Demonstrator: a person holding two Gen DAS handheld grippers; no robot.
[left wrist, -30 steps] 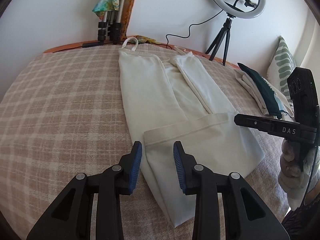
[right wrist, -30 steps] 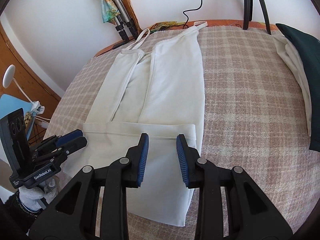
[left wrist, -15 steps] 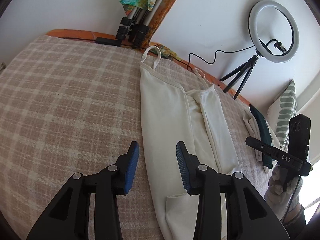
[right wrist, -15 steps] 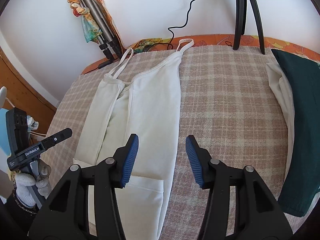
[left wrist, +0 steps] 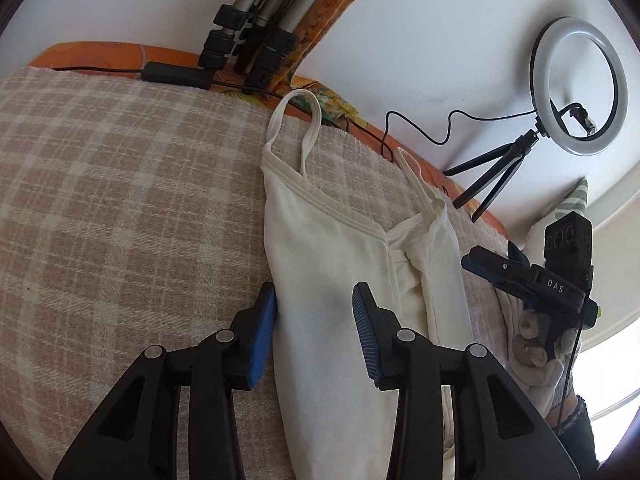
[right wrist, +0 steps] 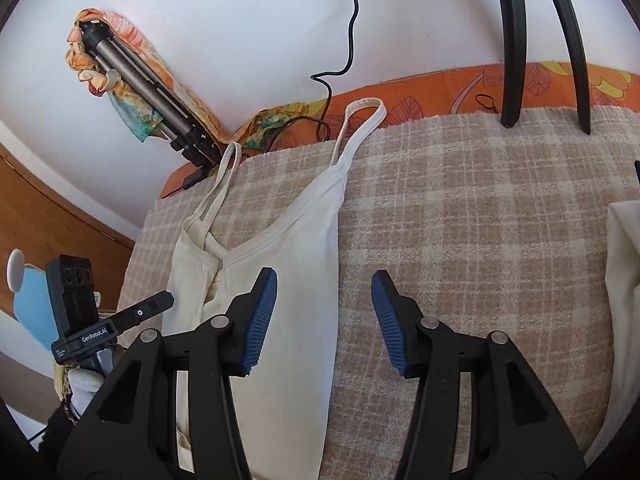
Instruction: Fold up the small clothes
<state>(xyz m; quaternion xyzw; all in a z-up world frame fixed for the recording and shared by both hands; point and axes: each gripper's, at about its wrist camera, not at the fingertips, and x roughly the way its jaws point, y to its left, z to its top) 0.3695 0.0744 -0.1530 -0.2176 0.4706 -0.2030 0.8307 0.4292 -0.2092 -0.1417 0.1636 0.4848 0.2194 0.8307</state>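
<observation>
A cream strappy top [left wrist: 336, 280] lies flat on the checked blanket [left wrist: 120, 208], its sides folded in lengthwise and its straps at the far edge. My left gripper [left wrist: 314, 334] is open and empty, low over the top's left edge near the shoulder end. My right gripper [right wrist: 324, 320] is open and empty, straddling the top's right edge [right wrist: 304, 264]. Each gripper shows in the other's view: the right one [left wrist: 520, 276] beside the top's right side, the left one [right wrist: 116, 324] at its left side.
A ring light on a tripod [left wrist: 576, 88] stands at the far right, its legs [right wrist: 540, 40] on the blanket edge. Folded tripods with a scarf [right wrist: 132, 80] lean on the wall. Folded clothes [right wrist: 624, 280] lie at right. A cable [right wrist: 344, 40] hangs down the wall.
Both grippers have moved forward from the folded-up hem end to the shoulder end of the top. Both have opened wider.
</observation>
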